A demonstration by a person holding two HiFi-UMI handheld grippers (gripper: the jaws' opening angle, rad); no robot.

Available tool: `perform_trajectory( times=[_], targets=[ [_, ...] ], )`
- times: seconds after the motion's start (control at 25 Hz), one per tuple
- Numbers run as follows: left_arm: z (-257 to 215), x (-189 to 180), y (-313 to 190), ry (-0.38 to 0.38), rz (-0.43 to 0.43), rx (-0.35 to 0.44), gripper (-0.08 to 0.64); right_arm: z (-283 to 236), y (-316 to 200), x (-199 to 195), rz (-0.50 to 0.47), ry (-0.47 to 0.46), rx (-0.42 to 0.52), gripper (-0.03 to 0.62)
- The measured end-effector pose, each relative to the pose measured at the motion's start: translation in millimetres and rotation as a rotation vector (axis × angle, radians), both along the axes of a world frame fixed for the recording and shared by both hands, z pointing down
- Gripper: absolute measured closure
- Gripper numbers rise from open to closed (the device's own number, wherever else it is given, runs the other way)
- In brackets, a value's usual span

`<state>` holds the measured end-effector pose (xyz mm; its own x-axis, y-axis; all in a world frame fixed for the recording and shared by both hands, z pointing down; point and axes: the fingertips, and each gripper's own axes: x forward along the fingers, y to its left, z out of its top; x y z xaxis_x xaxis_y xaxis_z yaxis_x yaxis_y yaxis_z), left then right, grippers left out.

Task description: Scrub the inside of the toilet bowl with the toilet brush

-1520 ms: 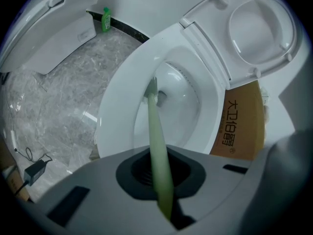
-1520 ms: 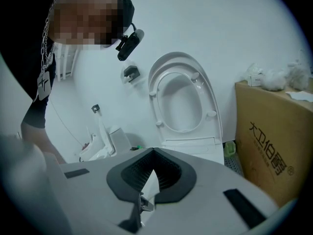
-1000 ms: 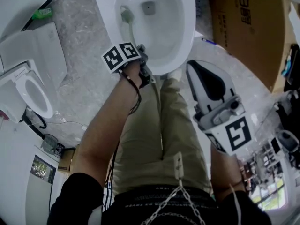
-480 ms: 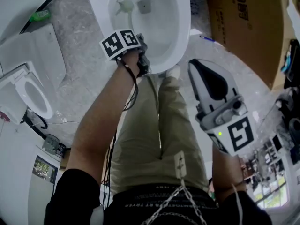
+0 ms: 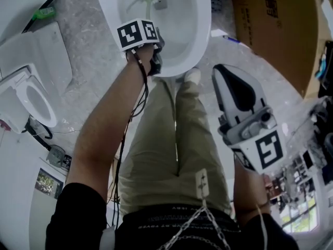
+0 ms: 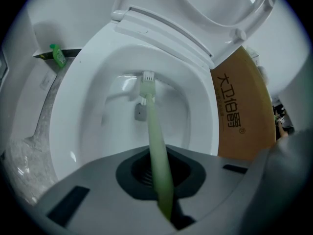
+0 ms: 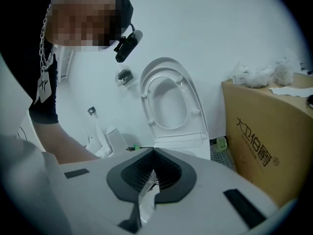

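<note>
The single toilet brush [image 6: 153, 136], a pale green handle ending in a small white bristle head, ran down into the one open toilet bowl [image 6: 83, 111]. Its head lay at the bowl's back wall, just above a small grey square [image 6: 141, 112] low in the basin. The left tongs [image 6: 154, 163] were clenched on the near end of the handle. In the head view the left marker cube [image 5: 138, 34] and the forearm behind it covered the bowl's near rim. The seat and lid [image 6: 210, 13] stood raised. One printed cardboard box [image 6: 244, 116] stood just beside the bowl on its right. One small green item [image 6: 57, 55] sat by the wall on its left. A second toilet seat [image 5: 28, 105] lay well apart on the speckled floor [image 5: 93, 72]. The right tongs [image 7: 153, 165], held off to the right and away from the bowl, were closed on a white scrap [image 7: 145, 202], perhaps paper.
</note>
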<state>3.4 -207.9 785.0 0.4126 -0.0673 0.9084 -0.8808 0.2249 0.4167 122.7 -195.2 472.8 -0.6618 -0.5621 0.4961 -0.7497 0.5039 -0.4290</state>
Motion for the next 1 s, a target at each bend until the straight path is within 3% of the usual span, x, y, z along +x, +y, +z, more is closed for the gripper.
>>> perform_trajectory(
  times=[0.6,0.8,1.0],
  targets=[
    [3.0,26.1,1.9,-0.015,0.275,0.051,0.558,3.4,27.2,34.6,0.046,-0.025,-0.026,0.6],
    [-2.3,55.8,19.7,0.049,0.406,0.03,0.558,5.9,34.4,41.5,0.049,-0.035,-0.036,0.6],
    [-7.1,70.1,39.5,0.1,0.431,-0.005,0.558,0.8,40.4,45.9,0.07,-0.081,-0.056,0.6]
  ],
)
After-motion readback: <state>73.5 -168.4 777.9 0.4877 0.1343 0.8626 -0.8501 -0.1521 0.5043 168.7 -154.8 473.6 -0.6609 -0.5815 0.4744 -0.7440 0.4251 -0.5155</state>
